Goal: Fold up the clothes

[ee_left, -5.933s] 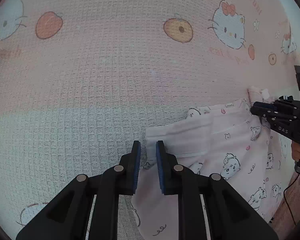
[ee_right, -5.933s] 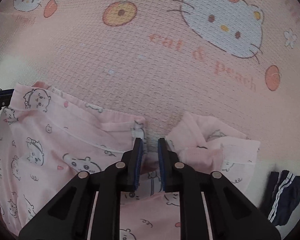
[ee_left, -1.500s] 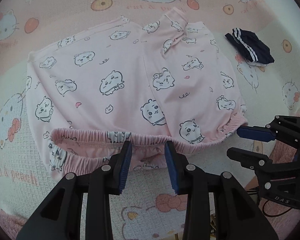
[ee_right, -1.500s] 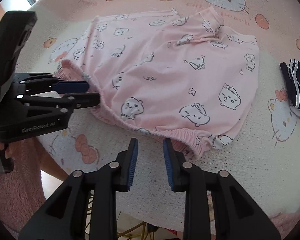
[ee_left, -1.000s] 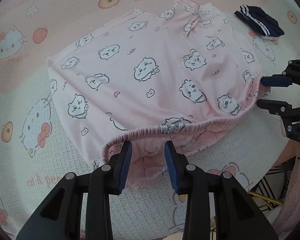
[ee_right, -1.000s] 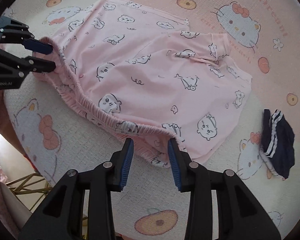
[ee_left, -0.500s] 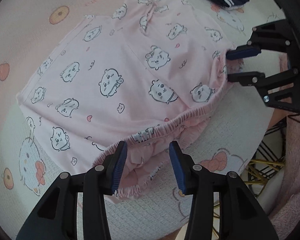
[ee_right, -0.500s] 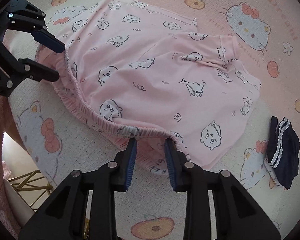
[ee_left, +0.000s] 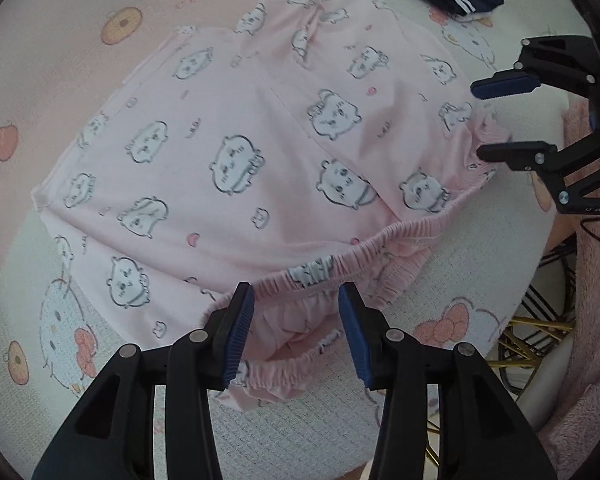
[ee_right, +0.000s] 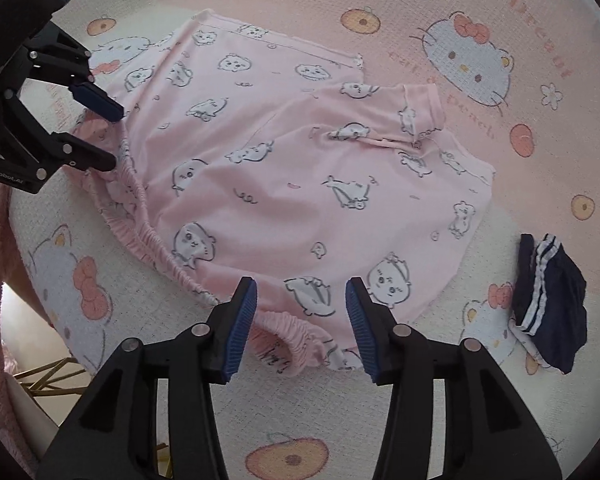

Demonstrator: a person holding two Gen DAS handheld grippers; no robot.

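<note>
The left gripper [ee_left: 296,328] stands with its jaws apart over the gathered elastic waistband [ee_left: 380,240] at the lower centre of its view; the pads do not press on the cloth. The right gripper [ee_right: 300,322] has its jaws opening, with the other end of the waistband lying loose between and below them, not pinched. Beyond both, the pink pyjama shorts [ee_right: 280,168] with a cartoon-animal print lie spread fairly flat on the Hello Kitty blanket [ee_right: 480,20], leg hems toward the top of each frame. At the right edge of the right wrist view, a dark navy striped garment [ee_right: 548,300] sits already folded. Judging by this, the shorts are laid out but no fold is made yet; folding them remains.
</note>
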